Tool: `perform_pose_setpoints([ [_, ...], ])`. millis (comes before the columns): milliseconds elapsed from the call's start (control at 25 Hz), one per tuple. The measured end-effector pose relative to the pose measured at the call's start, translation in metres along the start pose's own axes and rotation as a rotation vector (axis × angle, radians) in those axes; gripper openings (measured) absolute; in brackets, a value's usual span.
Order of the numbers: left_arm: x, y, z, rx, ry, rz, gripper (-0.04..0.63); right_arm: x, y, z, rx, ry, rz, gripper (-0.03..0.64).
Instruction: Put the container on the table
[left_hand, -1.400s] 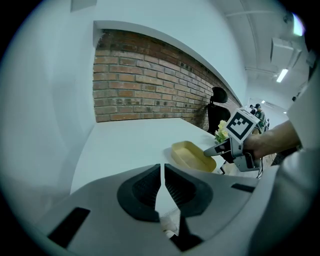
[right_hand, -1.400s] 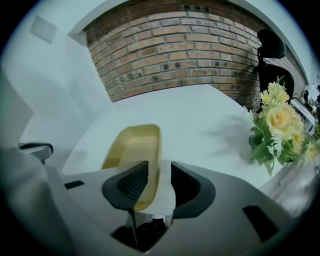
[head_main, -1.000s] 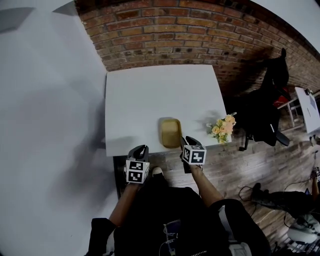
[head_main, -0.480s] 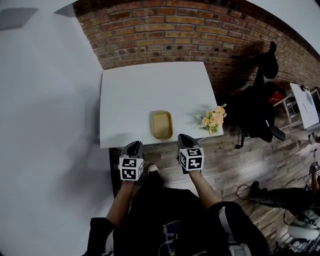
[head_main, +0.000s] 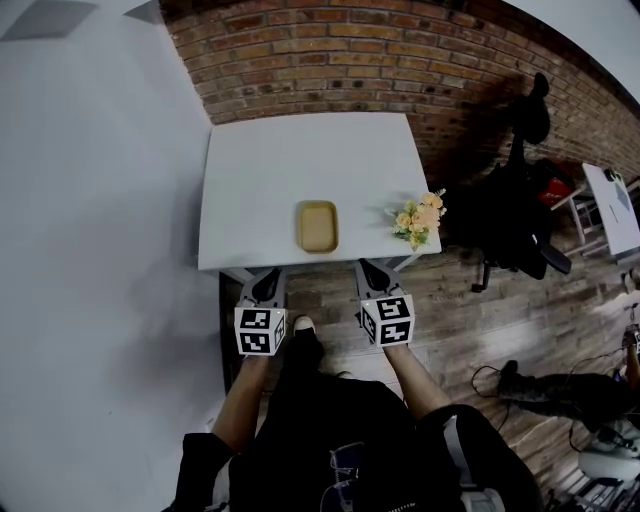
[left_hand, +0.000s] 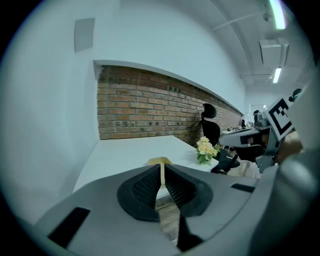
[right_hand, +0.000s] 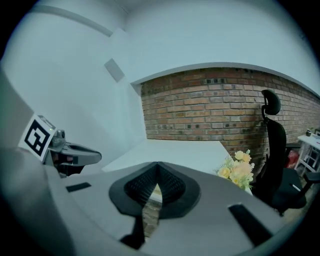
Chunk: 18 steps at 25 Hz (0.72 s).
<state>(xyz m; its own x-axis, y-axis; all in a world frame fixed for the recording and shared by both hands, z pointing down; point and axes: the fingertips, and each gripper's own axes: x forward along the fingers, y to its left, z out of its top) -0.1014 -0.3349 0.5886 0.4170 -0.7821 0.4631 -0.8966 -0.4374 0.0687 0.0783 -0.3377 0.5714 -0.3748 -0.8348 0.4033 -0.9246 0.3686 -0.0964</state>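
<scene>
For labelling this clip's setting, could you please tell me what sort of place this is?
Most likely an office or studio workroom: a white table stands before a brick wall, a black office chair sits to one side on the wood floor, and cables trail nearby.

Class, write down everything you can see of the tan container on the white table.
The container is a shallow tan plastic-looking rectangular tray with rounded corners, open-topped and apparently empty. It lies flat on the table near its front edge. Only the table touches it; the flowers stand apart to its right, and the left tool and right tool hang short of it.
</scene>
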Motion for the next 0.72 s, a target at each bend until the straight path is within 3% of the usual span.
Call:
perform_pose_setpoints([
  [720,-0.056,-0.050,-0.004,0.016,-0.061,0.040,0.034,-0.072,-0.005,-0.030,0.017,-0.025,0.008,0.023],
])
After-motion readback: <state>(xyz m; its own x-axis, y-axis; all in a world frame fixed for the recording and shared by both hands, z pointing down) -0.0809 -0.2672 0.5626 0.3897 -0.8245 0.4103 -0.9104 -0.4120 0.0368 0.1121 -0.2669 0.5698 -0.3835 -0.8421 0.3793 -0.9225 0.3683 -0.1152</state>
